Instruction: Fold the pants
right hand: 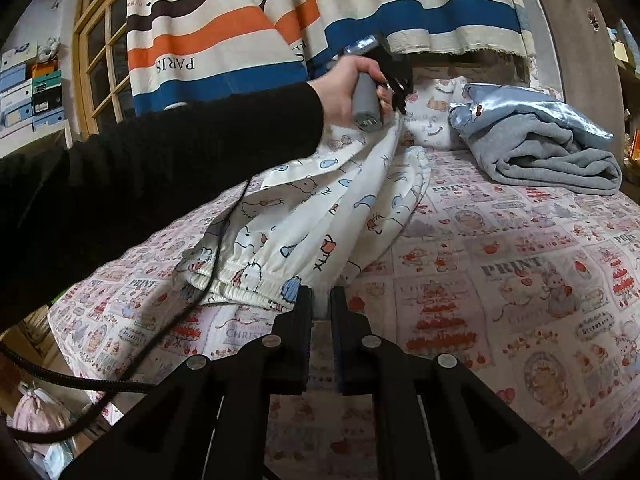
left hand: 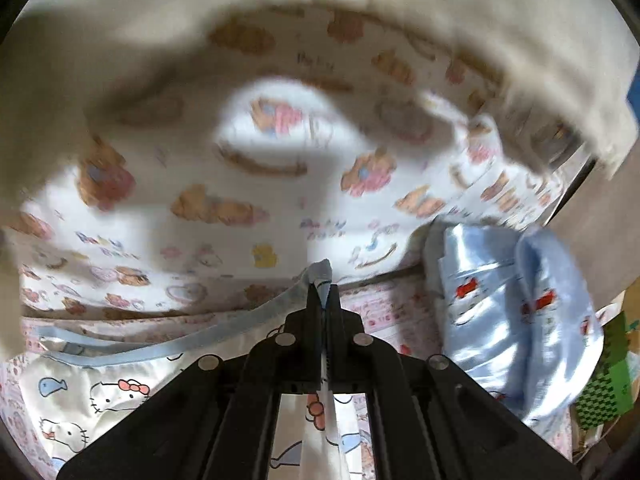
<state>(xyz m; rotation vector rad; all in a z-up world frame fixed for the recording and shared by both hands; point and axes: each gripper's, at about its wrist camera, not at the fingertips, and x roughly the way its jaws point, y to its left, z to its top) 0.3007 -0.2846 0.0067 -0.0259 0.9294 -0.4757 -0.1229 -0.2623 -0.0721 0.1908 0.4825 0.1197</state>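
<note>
The pants (right hand: 304, 220) are white with cartoon cats and blue fish, with an elastic waistband. They lie stretched across the pink printed bedsheet (right hand: 500, 280). My left gripper (left hand: 324, 280) is shut on a blue-trimmed edge of the pants (left hand: 120, 392); in the right wrist view it (right hand: 400, 108) holds the far end lifted above the bed. My right gripper (right hand: 320, 296) is at the waistband at the near end; its fingers stand a narrow gap apart with pale cloth between them.
A folded grey and shiny blue garment pile (right hand: 544, 140) sits at the back right of the bed, also in the left wrist view (left hand: 512, 312). A striped curtain (right hand: 320, 20) hangs behind. A pillow with a bear print (left hand: 280, 140) lies ahead of the left gripper. A black cable (right hand: 160, 332) trails from my left arm.
</note>
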